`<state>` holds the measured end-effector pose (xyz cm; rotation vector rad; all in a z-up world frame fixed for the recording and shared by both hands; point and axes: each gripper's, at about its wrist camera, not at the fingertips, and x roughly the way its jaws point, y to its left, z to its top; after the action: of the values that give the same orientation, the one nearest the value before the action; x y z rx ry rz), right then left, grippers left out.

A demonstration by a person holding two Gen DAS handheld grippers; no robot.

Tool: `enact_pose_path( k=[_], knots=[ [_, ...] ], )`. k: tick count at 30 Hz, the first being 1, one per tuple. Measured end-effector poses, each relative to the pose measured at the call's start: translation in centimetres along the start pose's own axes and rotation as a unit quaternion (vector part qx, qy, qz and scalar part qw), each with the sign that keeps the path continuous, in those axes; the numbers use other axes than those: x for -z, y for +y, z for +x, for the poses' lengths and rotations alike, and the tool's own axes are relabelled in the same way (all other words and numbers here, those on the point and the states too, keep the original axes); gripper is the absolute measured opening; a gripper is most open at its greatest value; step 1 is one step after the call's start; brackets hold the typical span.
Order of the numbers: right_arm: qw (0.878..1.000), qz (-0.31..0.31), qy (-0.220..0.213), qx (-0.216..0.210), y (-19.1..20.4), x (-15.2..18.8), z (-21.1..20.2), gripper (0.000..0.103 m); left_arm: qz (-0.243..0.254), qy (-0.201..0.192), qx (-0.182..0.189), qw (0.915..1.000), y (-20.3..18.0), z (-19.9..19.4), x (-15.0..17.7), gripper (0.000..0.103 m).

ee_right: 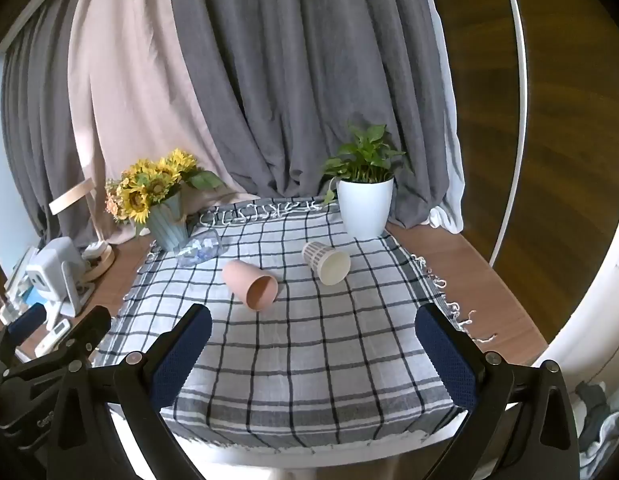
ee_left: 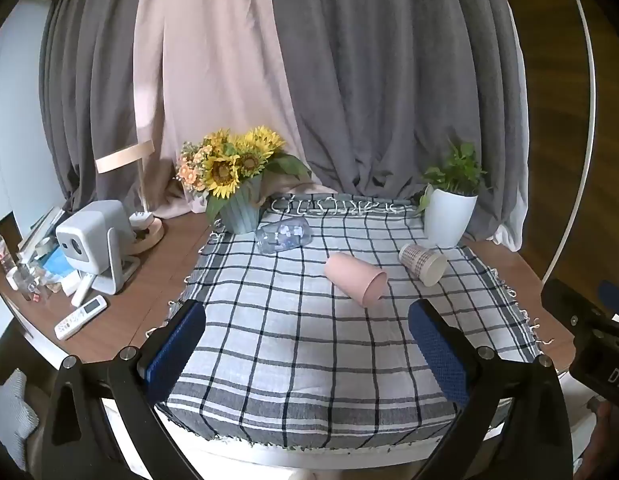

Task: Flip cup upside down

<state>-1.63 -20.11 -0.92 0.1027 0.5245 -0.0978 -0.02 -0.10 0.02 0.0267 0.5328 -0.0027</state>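
While both lie toppled — two cups, pink cup (ee_left: 356, 278) and patterned cup (ee_left: 423, 263) — each hand-held gripper (ee_left: 307, 350) (ee_right: 313, 354) released, empty.

Three cups are laid on their sides on the cloth (ee_right: 309, 360) that is spread over the worktop (ee_right: 469, 264): the clear cup (ee_right: 201, 250) at the back left, the plain cup (ee_right: 251, 285) in the middle, the patterned cup (ee_right: 326, 261) to its right. Behind them, the flower vase (ee_right: 169, 226) is placed at the left and the potted plant (ee_right: 364, 208) at the right. Left of the cloth, a projector (ee_left: 95, 240) and a remote (ee_left: 80, 317) are found.
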Motion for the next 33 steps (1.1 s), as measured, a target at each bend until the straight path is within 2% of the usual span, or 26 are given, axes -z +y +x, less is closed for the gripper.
enact_pose_path(
  k=[33],
  knots=[
    [1.0, 0.004, 0.007, -0.006, 0.4, 0.4, 0.0, 0.102, -0.014, 0.015, 0.004, 0.9998, 0.1, 0.4, 1.5, 0.103]
  ],
)
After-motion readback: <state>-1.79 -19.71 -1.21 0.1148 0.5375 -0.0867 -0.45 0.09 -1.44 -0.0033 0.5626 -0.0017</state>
